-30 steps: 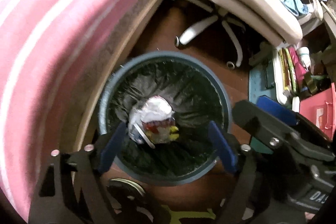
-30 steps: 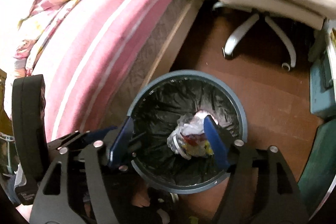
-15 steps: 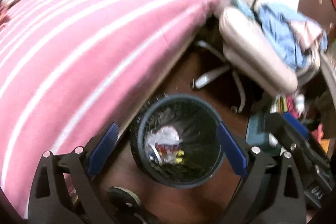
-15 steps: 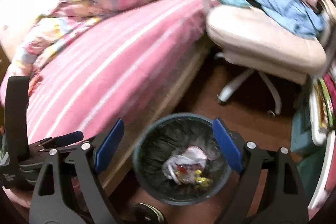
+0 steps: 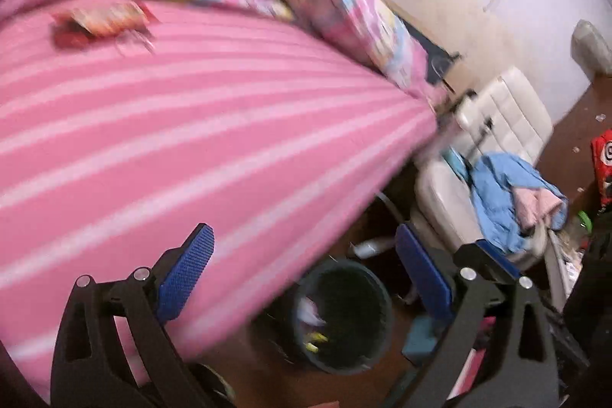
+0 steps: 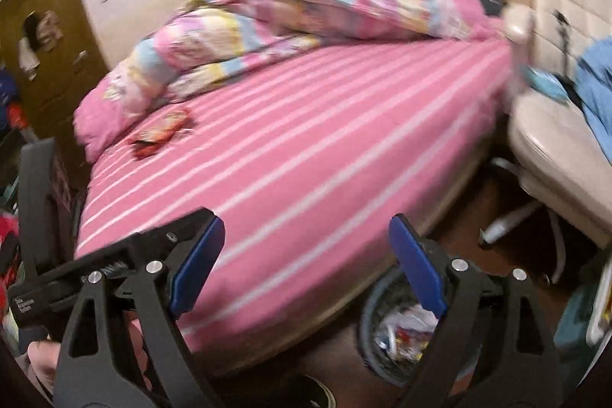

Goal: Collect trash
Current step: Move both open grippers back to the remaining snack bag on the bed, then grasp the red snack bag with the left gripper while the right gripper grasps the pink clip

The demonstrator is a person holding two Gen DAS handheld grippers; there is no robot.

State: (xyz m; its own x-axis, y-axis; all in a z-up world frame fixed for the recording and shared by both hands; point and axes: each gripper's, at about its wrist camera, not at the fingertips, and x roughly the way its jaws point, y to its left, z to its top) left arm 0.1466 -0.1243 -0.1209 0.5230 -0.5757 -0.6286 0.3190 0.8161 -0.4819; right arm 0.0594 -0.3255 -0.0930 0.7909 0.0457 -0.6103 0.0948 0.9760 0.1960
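both claws spread wide and empty: left claw (image 5: 302,274), right claw (image 6: 306,262). crumpled wrappers (image 6: 405,329) down in round dark trash bin (image 5: 344,316) beside pink striped bed (image 6: 306,148); red snack wrapper (image 6: 160,132) on bed.

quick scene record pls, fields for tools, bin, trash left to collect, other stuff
left tool: open, nothing between its fingers
right tool: open, nothing between its fingers
bin: on the floor beside the bed, black liner, crumpled trash inside
trash left: red wrapper lying on the striped pink sheet, near the bunched quilt
other: cream office chair with blue clothes on its seat
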